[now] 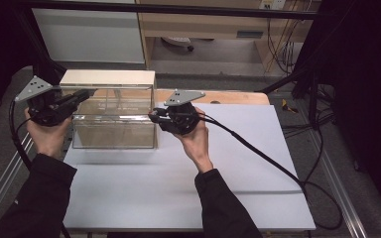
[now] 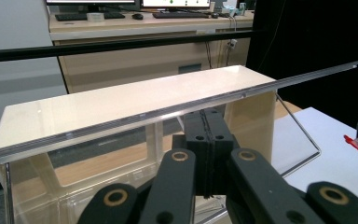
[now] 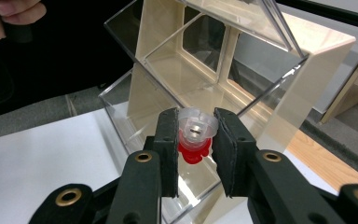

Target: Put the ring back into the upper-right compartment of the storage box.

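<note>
A clear acrylic box (image 1: 114, 119) with cream panels and a cream top (image 2: 121, 100) stands at the back left of the white table (image 1: 178, 183). My left gripper (image 1: 85, 94) hovers at the box's upper left corner. In the left gripper view its jaws (image 2: 205, 115) are pressed together with nothing between them, just behind the box's clear upper edge. My right gripper (image 1: 153, 117) is at the box's right side, pointing at it. It is shut on a small part with a clear cap and red base (image 3: 195, 140), in front of the box's open compartments (image 3: 191, 70).
Black cables (image 1: 263, 153) trail from the right gripper across the table's right half. A wooden strip (image 1: 228, 96) runs along the table's back edge. Desks and a dark frame bar (image 2: 121, 46) stand behind the box.
</note>
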### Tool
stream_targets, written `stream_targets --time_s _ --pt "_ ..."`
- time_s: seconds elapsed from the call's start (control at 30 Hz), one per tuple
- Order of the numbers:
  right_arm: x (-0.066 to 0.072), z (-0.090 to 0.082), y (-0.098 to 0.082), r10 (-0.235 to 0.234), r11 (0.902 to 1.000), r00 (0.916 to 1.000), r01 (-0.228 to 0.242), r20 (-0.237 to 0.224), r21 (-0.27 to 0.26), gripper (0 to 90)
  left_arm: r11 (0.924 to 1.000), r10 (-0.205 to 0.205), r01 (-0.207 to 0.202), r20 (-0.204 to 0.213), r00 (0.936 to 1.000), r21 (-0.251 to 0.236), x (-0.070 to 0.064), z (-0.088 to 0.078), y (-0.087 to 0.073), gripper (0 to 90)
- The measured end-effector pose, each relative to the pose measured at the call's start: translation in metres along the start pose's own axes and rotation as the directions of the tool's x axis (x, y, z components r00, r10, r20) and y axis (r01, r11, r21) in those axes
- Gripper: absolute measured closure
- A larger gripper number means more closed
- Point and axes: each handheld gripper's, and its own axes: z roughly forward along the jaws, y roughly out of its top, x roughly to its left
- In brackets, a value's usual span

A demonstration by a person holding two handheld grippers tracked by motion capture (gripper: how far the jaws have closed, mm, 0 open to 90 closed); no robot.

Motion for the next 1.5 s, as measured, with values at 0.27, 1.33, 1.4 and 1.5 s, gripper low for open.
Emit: stream_targets --time_s 0.27,1.33,1.4,1.5 --pt "0.0 0.012 0.008 0.004 0.9999 0.9999 -0.004 0.01 -0.01 72.4 1.0 -0.005 0.005 0.002 1.0 -0.001 0.001 0.0 -0.001 89.9" --pt "-0.014 0.058 0.01 0.06 0.9976 0.9968 -0.058 0.052 -0.036 72.3 1.0 0.001 0.0 0.007 1.0 -0.003 0.001 0.0 -0.001 89.9" --pt "-0.015 0.06 0.008 0.062 0.9976 0.997 -0.06 0.046 -0.034 72.2 1.0 0.003 -0.003 0.007 1.0 -0.003 0.001 0.0 -0.001 89.9" --pt "-0.015 0.064 0.007 0.062 0.9976 0.9975 -0.061 0.034 -0.034 72.0 1.0 0.008 -0.008 0.007 0.9999 0.0 0.0 0.001 -0.001 89.9"
